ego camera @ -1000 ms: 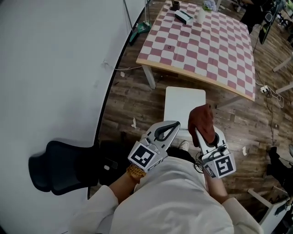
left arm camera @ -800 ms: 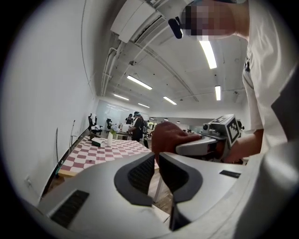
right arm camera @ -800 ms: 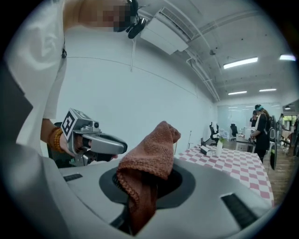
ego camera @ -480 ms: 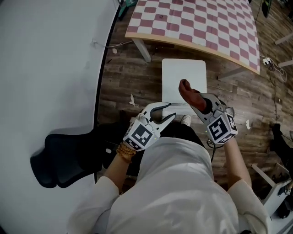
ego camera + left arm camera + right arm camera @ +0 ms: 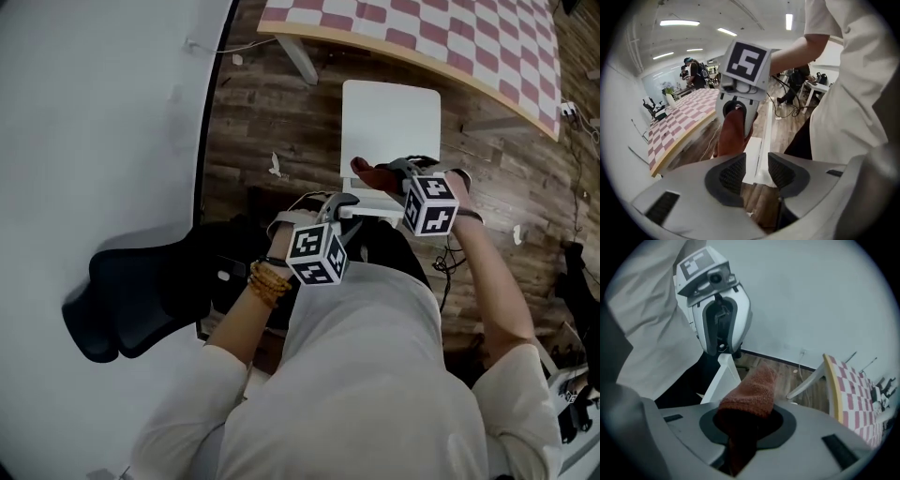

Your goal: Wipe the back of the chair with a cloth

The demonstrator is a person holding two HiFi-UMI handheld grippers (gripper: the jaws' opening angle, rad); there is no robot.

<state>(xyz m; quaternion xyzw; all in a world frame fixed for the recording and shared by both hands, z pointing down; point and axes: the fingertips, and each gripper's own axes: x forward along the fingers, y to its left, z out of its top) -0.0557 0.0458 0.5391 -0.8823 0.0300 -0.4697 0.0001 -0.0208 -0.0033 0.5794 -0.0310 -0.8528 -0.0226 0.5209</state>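
Right hand-held gripper point(image 5: 748, 422) clamped on the rust-brown cloth point(image 5: 752, 391). The chair-back top rail point(image 5: 371, 212) runs left-right, just nearside of the cloth. Left hand-held gripper point(image 5: 755, 169): jaws opening, astride the rail, no grip.

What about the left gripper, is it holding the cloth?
No, the left gripper is opening its jaws with the white chair back between them; the right gripper holds the cloth.

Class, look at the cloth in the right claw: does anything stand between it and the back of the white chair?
Nothing visible does. The cloth, clamped in the right claw, is close to the chair back with only open air between. The left claw, its jaws opening, sits farther along that same rail, beside the cloth.
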